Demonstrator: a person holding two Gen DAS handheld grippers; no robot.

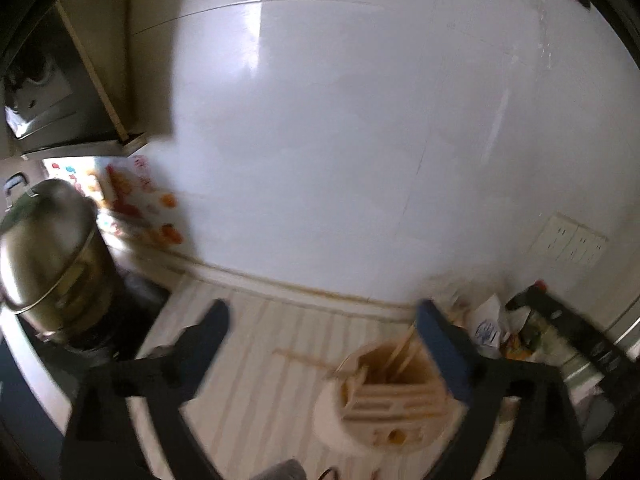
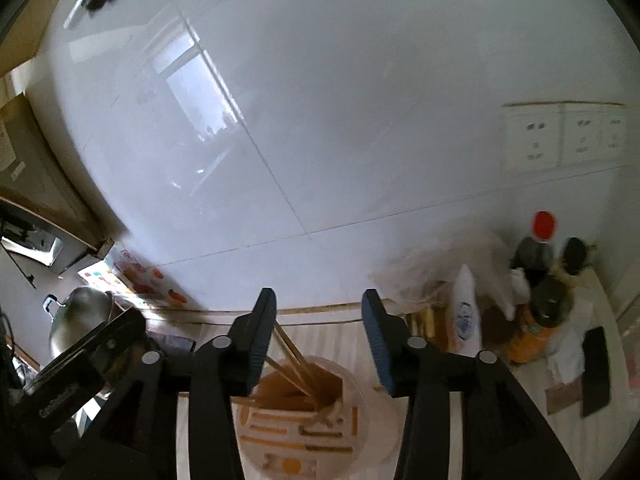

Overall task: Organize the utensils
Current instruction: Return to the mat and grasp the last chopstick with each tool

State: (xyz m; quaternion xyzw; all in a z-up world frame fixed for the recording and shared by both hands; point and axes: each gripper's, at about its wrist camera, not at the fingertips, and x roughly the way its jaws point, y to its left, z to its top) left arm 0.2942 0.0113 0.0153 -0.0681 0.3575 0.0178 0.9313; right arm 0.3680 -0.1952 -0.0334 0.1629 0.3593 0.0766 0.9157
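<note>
Home kitchen: tiled wall [image 2: 340, 120], steel pot [image 1: 48, 256], sauce bottles [image 2: 536, 252].

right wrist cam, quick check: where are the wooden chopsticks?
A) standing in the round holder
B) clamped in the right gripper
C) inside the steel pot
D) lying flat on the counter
A: the chopsticks stand leaning in the round utensil holder, which sits below the right gripper, whose open jaws clamp nothing.
</note>
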